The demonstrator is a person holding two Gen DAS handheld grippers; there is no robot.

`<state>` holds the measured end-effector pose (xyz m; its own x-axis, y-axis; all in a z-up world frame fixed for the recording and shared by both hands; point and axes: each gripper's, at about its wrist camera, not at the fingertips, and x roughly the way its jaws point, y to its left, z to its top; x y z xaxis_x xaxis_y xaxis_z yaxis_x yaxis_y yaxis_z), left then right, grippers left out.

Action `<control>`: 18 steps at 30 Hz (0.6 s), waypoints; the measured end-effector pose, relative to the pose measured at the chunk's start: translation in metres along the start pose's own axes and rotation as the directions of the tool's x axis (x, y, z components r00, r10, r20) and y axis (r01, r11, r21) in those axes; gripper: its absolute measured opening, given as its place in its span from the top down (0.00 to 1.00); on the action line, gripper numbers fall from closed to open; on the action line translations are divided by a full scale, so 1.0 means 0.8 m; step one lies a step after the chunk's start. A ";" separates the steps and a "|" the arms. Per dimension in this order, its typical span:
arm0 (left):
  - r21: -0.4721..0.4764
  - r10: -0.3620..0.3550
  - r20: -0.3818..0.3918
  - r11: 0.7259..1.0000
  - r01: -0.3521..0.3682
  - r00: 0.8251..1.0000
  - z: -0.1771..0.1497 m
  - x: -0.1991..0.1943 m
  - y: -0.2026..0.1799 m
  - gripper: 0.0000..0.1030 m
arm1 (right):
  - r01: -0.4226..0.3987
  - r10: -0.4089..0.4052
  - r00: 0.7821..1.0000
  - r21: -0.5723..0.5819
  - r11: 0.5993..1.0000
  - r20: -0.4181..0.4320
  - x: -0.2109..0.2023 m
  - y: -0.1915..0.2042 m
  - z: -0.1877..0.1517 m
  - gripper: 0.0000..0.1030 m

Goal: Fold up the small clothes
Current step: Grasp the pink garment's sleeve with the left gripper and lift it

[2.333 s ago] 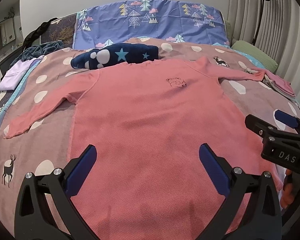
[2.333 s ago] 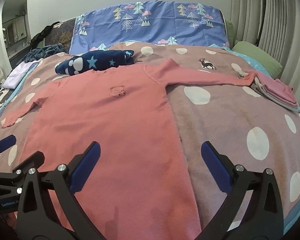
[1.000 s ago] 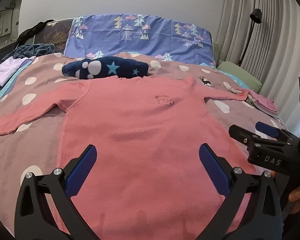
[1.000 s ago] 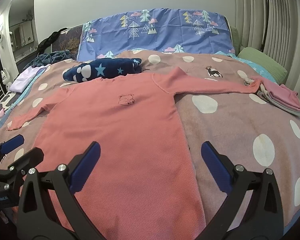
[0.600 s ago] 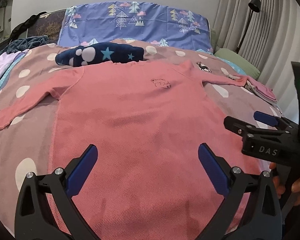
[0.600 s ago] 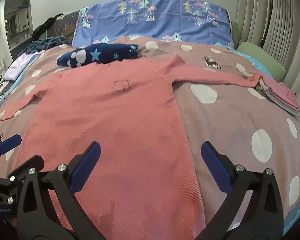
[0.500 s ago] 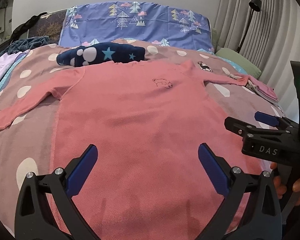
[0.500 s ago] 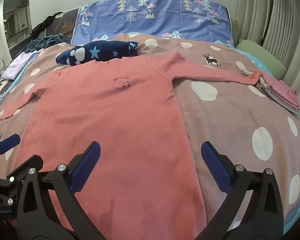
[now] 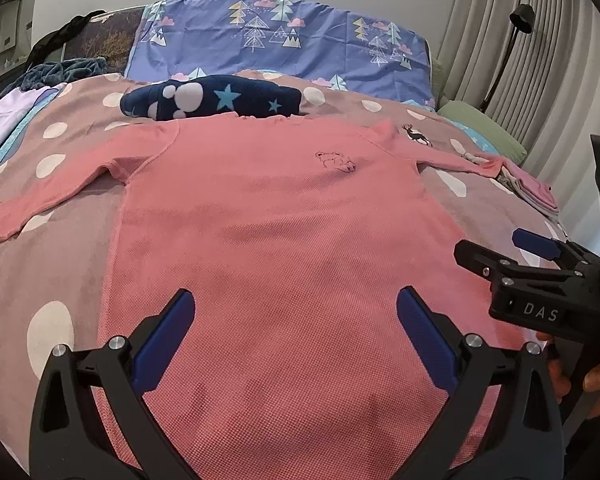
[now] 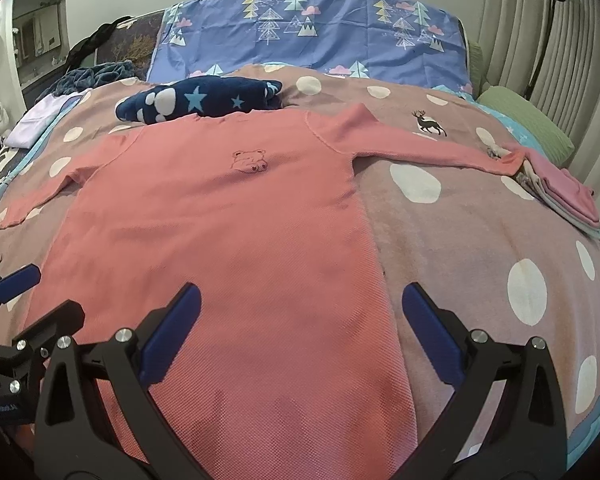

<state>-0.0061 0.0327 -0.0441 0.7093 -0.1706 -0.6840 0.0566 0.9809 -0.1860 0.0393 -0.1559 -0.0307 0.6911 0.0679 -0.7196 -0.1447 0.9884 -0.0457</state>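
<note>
Pink long-sleeve top [image 9: 284, 248] lies flat, face up on the bed [image 10: 480, 240], both sleeves spread out to the sides, bear print on chest. Long axis runs straight away from the tongs: hem end nearest them, neckline far, up against a navy star blanket [image 10: 204, 100]. Left tongs [image 9: 296, 344] hover over the hem area about mid-width, jaws spread wide, holding nothing. Right tongs [image 10: 300, 336] also released, empty, sitting over the top's right edge near the hem, half over bare bedspread. So right tongs are nearer the right side seam and right sleeve [image 10: 432, 148]; left tongs nearer the left sleeve [image 9: 48, 196], tho still well short of it. Sleeve ends lie far out to each side. Right cuff touches or just overlaps a small stack of folded clothes [image 10: 560, 192]. Prob next: each side takes own sleeve/edge and folds inward; nothing folded yet.
</note>
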 end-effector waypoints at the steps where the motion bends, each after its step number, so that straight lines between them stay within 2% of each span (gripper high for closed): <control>1: 0.000 0.002 0.000 1.000 -0.002 1.000 0.000 0.000 0.000 0.02 | 0.000 0.000 1.000 -0.002 1.000 -0.001 0.000 0.001 -0.001 0.02; 8: -0.014 -0.003 0.002 1.000 0.003 1.000 0.000 -0.001 0.004 0.02 | 0.004 -0.004 1.000 0.000 1.000 0.008 0.001 0.002 -0.001 0.02; 13: -0.057 -0.014 0.004 0.998 0.014 1.000 0.001 -0.001 0.025 0.02 | 0.002 -0.002 1.000 0.000 1.000 0.006 0.002 0.002 -0.001 0.02; 14: -0.084 -0.024 0.016 0.996 0.025 1.000 0.003 -0.003 0.035 0.06 | 0.000 0.000 1.000 -0.002 1.000 0.008 0.001 0.002 -0.001 0.02; 15: -0.118 -0.035 0.030 0.992 0.038 0.999 0.004 -0.005 0.049 0.17 | -0.002 0.002 1.000 -0.003 1.000 0.013 0.001 0.001 -0.002 0.02; 17: -0.199 -0.046 0.043 0.978 0.054 0.998 0.009 -0.006 0.082 0.28 | -0.003 0.003 1.000 -0.007 1.000 0.030 0.000 -0.002 -0.002 0.03; 18: -0.266 -0.033 0.046 0.963 0.044 0.998 0.012 -0.006 0.109 0.33 | -0.004 0.004 0.999 -0.007 1.000 0.036 0.000 -0.003 -0.002 0.08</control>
<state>0.0019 0.1200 -0.0505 0.7389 -0.1979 -0.6441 -0.1011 0.9125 -0.3964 0.0386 -0.1588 -0.0315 0.7152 0.0770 -0.6946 -0.1523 0.9872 -0.0474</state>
